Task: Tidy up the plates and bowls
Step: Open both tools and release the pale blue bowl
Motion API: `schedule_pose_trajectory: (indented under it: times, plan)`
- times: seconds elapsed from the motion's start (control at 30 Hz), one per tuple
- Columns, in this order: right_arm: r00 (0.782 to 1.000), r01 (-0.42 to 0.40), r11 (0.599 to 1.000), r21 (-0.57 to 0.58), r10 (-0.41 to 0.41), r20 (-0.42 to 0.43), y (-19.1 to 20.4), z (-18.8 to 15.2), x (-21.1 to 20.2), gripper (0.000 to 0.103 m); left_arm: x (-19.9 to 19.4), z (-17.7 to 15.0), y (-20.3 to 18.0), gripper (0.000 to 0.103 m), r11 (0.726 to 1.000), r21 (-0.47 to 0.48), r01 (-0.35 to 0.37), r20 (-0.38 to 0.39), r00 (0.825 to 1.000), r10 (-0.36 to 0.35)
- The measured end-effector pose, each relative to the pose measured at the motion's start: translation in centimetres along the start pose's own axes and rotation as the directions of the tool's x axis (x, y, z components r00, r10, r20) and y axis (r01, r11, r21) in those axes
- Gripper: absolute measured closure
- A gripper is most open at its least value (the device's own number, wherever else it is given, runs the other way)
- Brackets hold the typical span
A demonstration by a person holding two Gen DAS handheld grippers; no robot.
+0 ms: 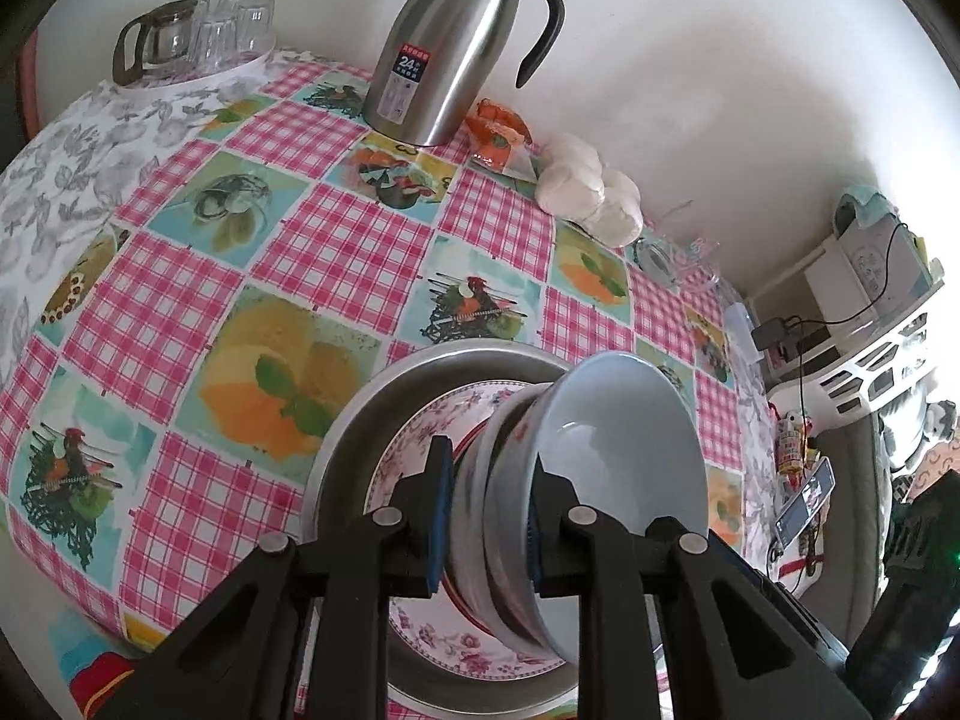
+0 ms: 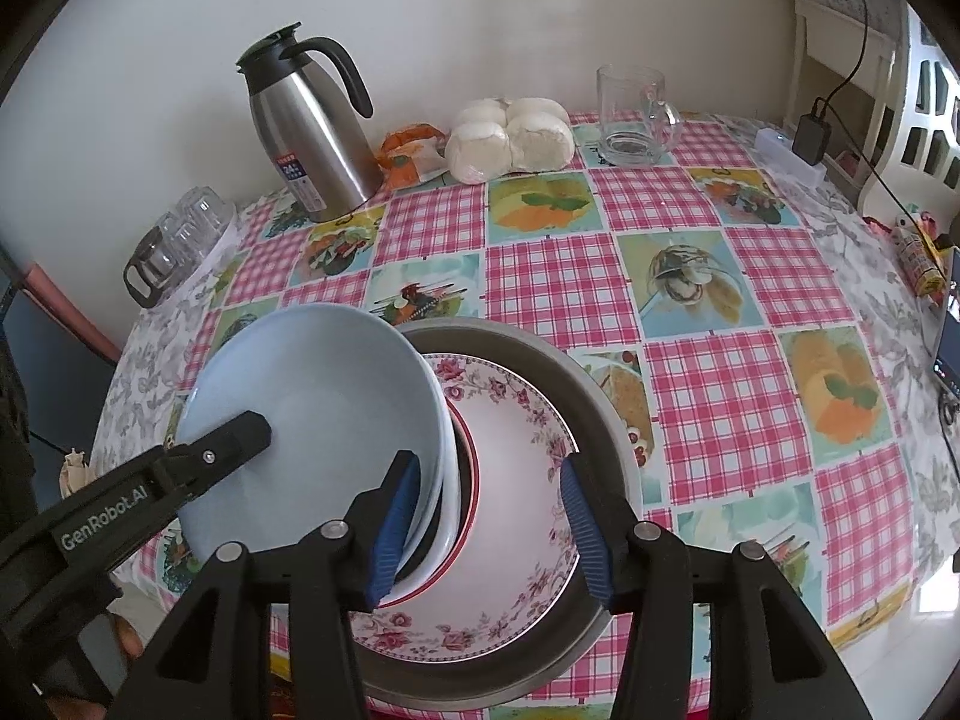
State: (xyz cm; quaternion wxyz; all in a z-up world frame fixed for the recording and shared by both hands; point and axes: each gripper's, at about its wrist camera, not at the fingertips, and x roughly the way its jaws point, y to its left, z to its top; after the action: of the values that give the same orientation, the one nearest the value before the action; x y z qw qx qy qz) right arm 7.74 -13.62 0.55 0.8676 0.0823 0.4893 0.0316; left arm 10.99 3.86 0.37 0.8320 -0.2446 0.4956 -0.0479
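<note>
A steel basin (image 2: 606, 420) sits on the checked tablecloth and holds a floral-rimmed plate (image 2: 516, 516). My left gripper (image 1: 489, 516) is shut on a tilted stack of bowls (image 1: 498, 480), with a pale blue bowl (image 1: 624, 438) on the inside, held over the basin (image 1: 360, 420) and the floral plate (image 1: 420, 438). In the right wrist view the blue bowl (image 2: 324, 414) leans at the basin's left, with the left gripper's finger (image 2: 234, 438) inside it. My right gripper (image 2: 489, 516) is open and empty, its jaws straddling the bowls' rims and the plate.
A steel thermos jug (image 2: 312, 138) stands at the back by the wall, next to an orange packet (image 2: 408, 159) and bagged white buns (image 2: 510, 138). A glass mug (image 2: 633, 117) is back right. A tray of glasses (image 1: 198, 36) sits far left.
</note>
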Motion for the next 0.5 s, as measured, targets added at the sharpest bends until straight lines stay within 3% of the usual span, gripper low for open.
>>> schedule_pose_trajectory:
  times: [0.33,0.4,0.5]
  plan:
    - [0.998,-0.013,1.0,0.016,0.011,0.067,-0.5,0.4,-2.3,0.05,-1.9,0.0,-1.1,0.08,0.999,0.046,-0.004,0.052,0.999,0.002]
    - [0.997,-0.012,1.0,0.018,0.01,0.079,-0.5,0.4,-2.5,0.05,-2.2,0.1,-1.3,0.072,0.998,0.054,-0.012,0.065,0.998,0.009]
    - [0.997,-0.006,1.0,0.018,0.005,0.079,-0.6,0.5,-2.4,0.041,-2.5,0.1,-1.4,0.056,0.997,0.061,-0.038,0.081,0.996,0.033]
